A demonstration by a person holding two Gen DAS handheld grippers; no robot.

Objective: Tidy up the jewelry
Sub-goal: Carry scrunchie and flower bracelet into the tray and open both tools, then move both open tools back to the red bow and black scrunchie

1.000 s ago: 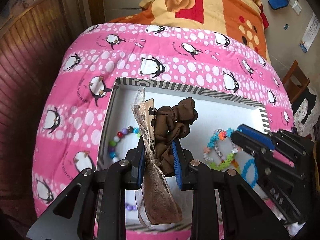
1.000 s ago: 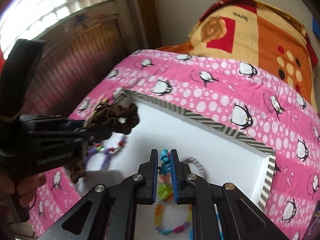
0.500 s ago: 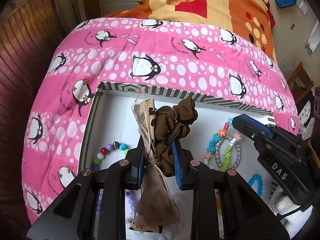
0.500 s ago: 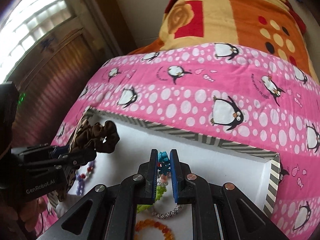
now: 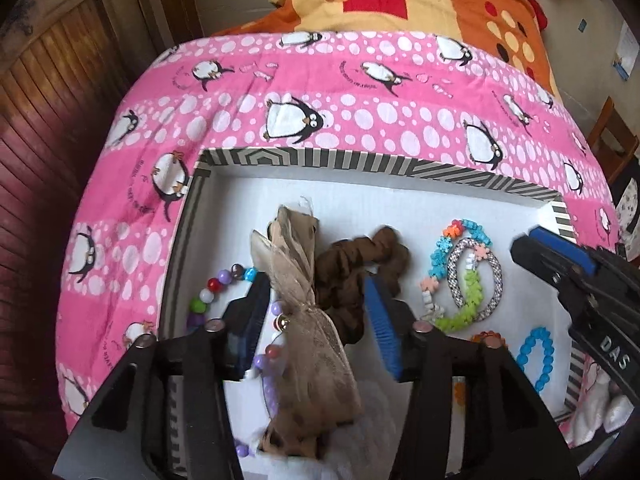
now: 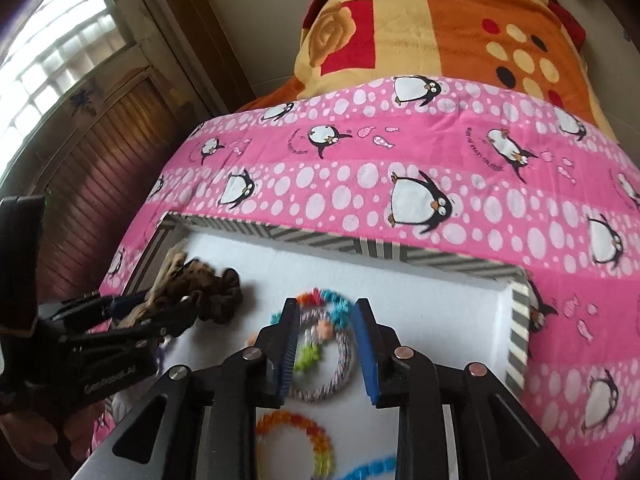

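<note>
A white tray with a striped rim lies on the pink penguin blanket. My left gripper is open over a brown scrunchie and a tan ribbon bow, which lie in the tray between its fingers. My right gripper is open above a flower-bead bracelet and a silver woven bangle resting in the tray; both also show in the left wrist view, bracelet, bangle. The left gripper appears at the left of the right wrist view.
A round-bead bracelet and purple beads lie at the tray's left. An orange bracelet and a blue bracelet lie near the front. A folded orange quilt lies behind. Wooden panelling stands at left.
Both grippers have opened. The scrunchie and bow dropped from the left gripper onto the tray. The flower-bead bracelet left the right gripper and lies in the tray.
</note>
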